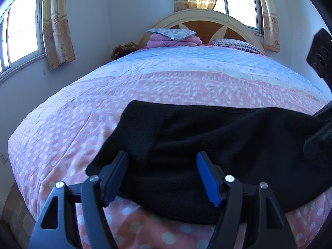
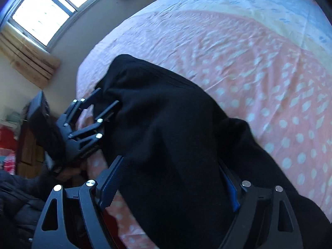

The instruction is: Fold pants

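Observation:
The black pants (image 1: 207, 145) lie in a bunched, partly folded heap on the pink dotted bedspread (image 1: 83, 114) near the bed's front edge. My left gripper (image 1: 162, 176) is open, its blue-padded fingers straddling the near edge of the fabric. In the right wrist view the pants (image 2: 166, 134) fill the middle. My right gripper (image 2: 172, 184) is open with cloth lying between and over its fingers. The left gripper (image 2: 105, 97) shows there too, open at the pants' far end.
Folded pink blankets with a grey pillow (image 1: 173, 37) and a striped pillow (image 1: 236, 45) sit by the headboard (image 1: 207, 18). Curtained windows (image 1: 22, 27) are on the walls. A dark jacket (image 2: 18, 203) and furniture lie beside the bed.

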A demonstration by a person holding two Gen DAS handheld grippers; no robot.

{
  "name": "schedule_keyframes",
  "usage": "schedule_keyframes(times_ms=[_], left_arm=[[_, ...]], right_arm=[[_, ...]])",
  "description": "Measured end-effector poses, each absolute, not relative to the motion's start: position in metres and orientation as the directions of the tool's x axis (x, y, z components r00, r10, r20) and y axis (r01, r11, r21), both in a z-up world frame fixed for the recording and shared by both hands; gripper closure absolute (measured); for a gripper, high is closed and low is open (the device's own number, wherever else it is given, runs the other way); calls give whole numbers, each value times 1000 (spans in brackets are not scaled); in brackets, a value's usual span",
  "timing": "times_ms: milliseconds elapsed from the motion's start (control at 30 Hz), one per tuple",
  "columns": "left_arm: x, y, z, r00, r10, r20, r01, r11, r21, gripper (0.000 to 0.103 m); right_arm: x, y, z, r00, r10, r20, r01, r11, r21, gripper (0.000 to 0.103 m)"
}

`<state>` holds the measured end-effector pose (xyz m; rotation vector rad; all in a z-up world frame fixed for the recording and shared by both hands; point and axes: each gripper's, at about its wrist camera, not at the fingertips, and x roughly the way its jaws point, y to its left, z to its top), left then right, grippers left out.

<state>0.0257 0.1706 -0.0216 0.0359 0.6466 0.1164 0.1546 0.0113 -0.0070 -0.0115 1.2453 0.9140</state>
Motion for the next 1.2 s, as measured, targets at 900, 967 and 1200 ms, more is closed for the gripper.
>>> schedule_keyframes(times_ms=[900,967,1200], left_arm=[[28,172,-23,791,112,-602,-86,994,72,33],[28,171,-23,791,114,-601,-87,993,75,32],[28,171,-23,793,121,-597,-90,993,82,32]], right_arm=[[229,-137,-21,424,617,-663,-215,779,589,88],[224,-170,-11,502,573,-648,-140,793,592,85],[164,-82,5,436,609,-663,-369,793,485,85]])
